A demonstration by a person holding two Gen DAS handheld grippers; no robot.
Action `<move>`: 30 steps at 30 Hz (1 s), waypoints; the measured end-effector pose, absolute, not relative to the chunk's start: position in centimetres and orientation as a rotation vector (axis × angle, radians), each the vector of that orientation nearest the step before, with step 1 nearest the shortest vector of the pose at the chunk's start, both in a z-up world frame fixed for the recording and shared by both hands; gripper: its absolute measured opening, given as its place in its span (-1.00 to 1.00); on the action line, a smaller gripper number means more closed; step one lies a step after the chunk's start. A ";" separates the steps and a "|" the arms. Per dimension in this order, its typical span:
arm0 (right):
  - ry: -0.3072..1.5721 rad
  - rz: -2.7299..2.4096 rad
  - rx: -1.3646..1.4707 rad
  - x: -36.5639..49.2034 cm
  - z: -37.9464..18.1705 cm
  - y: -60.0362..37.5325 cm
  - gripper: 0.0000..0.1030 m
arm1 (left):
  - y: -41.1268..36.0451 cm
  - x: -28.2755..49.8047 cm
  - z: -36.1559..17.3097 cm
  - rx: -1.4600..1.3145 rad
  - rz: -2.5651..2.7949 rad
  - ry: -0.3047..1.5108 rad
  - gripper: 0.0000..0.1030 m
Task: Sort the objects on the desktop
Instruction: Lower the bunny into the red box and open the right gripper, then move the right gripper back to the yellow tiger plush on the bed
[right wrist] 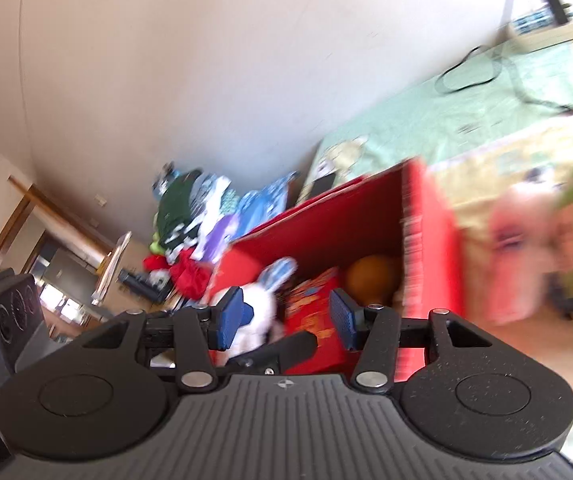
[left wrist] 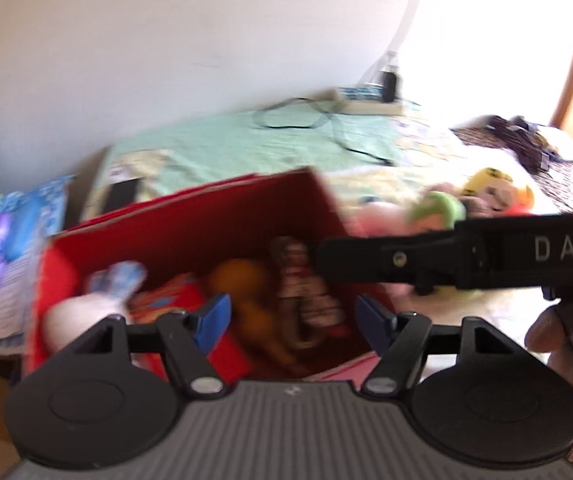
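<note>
1. Left gripper point(left wrist: 292, 322): blue pads spread wide, nothing pinched, right over the open red box point(left wrist: 190, 232).
2. Right gripper point(right wrist: 288, 318): blue pads spread apart too, nothing between them, just above the near side of the red box point(right wrist: 326, 220).
3. Inside the red box: a white bunny toy point(right wrist: 260, 308) with blue ears, a flat red pack point(right wrist: 314, 304), an orange ball point(right wrist: 370, 278) and a blurry toy figure point(left wrist: 306, 300) against the right wall.
4. Red box sat on the bed point(left wrist: 246, 144), by the bed's left edge.
5. More blurry toys on the bed, just right of the box: a pink one point(right wrist: 514, 256), a green one point(left wrist: 438, 210) and a yellow one point(left wrist: 490, 188).
6. At the far edge of the bed: a black cable point(left wrist: 298, 114) and a dark bottle point(left wrist: 390, 76).
7. Pile of clothes point(right wrist: 194, 216) beside the bed, past its left edge.
8. Black arm of the right gripper point(left wrist: 486, 256) seen across the left view, with a hand point(left wrist: 558, 344) low at the right.
</note>
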State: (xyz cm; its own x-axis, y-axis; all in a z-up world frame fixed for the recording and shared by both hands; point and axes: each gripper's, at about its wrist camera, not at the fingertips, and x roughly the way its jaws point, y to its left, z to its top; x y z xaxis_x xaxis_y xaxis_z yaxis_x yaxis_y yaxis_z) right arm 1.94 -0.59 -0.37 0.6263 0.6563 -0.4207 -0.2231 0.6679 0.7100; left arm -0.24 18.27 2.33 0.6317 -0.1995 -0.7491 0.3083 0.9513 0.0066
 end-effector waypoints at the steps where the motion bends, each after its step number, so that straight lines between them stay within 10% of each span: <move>1: 0.723 0.529 0.669 1.7 -0.4 -1.8 0.01 | 17.0 -0.1 2.2 0.139 -0.317 0.845 0.38; 30: 0.765 0.157 0.690 2.0 -7.5 -28.7 0.02 | -9.4 8.6 -4.9 0.011 -0.691 1.021 0.35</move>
State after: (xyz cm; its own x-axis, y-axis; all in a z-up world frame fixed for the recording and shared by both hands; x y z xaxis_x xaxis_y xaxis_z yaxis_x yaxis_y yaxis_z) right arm 2.02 -28.70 -7.52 0.7217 0.3710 -0.5844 0.1110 0.7713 0.6267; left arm 8.63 -9.35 -4.93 0.3315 -0.5235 -0.7849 0.5336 0.7901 -0.3016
